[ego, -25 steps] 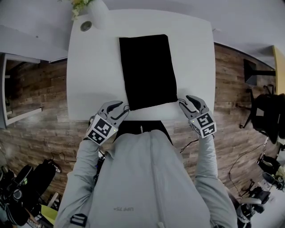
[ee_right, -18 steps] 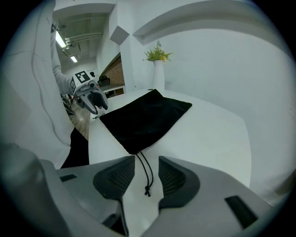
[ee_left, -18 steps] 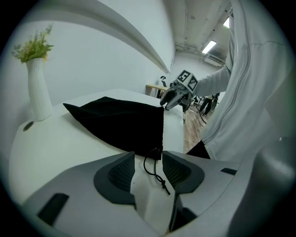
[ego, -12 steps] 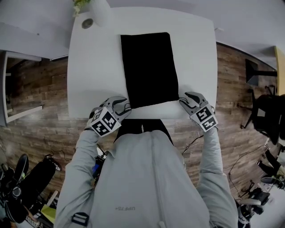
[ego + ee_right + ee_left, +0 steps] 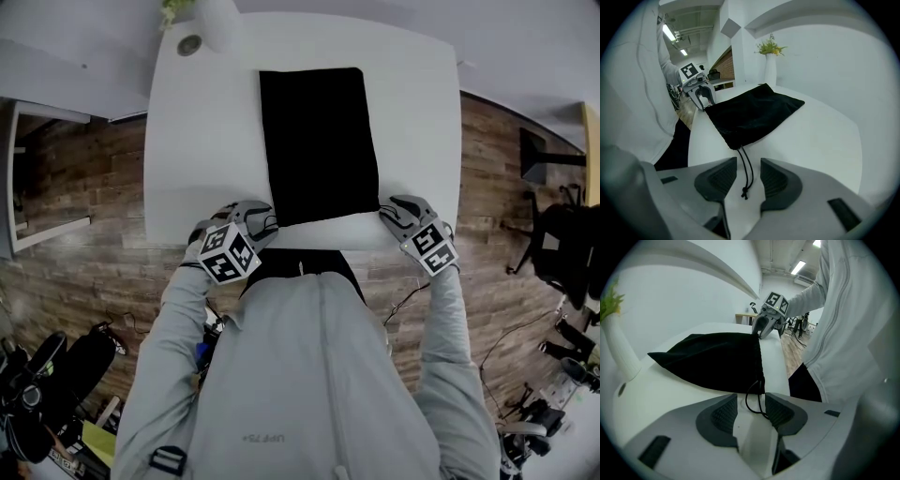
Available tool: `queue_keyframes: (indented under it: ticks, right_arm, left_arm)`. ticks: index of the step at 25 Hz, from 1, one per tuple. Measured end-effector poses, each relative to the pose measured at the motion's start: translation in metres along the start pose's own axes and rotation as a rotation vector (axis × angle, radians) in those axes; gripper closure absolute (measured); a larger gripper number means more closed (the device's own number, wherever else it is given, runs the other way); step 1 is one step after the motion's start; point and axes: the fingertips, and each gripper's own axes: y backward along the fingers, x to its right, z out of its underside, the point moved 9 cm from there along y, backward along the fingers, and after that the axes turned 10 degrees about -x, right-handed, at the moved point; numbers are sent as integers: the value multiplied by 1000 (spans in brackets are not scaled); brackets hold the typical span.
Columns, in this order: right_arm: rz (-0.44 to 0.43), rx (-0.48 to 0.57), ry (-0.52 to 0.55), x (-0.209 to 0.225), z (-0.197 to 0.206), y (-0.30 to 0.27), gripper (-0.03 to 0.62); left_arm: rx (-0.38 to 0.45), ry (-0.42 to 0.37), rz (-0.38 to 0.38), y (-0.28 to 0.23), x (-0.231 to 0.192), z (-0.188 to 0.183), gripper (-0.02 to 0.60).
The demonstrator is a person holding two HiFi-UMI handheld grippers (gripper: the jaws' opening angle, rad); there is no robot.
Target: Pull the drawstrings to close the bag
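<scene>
Black drawstring bag (image 5: pixel 319 141): flat on white surface (image 5: pixel 206 141), mouth at near edge.
Left gripper (image 5: pixel 751 411): jaws just opened wide, cord loop (image 5: pixel 746 401) between, unpinched.
Right gripper (image 5: pixel 749 176): jaws apart, knotted cord (image 5: pixel 745 193) between pads, not gripped.

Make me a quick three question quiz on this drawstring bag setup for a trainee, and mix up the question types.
1. True or false: the black bag lies flat on the white table.
2. What lies between the jaws of the right hand-held gripper? A: a drawstring. B: a vase. C: nothing.
3. Fill in: those jaws are ____ (open or shut).

Key: 1 true; 2 A; 3 open.
</scene>
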Motion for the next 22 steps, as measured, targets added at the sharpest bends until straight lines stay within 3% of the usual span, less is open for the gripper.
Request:
queue_keyframes:
  ticks: [7, 13, 22]
  right_arm:
    - [-13, -13, 19, 1, -1, 2, 436]
    - [-3, -19, 27, -1, -1, 2, 540]
    - [5, -23, -10, 0, -2, 0, 568]
  left_arm:
    - [-5, -18, 13, 1, -1, -3, 383]
    - [11, 34, 7, 1, -3, -3, 411]
    - [18, 145, 36, 0, -7, 0, 554]
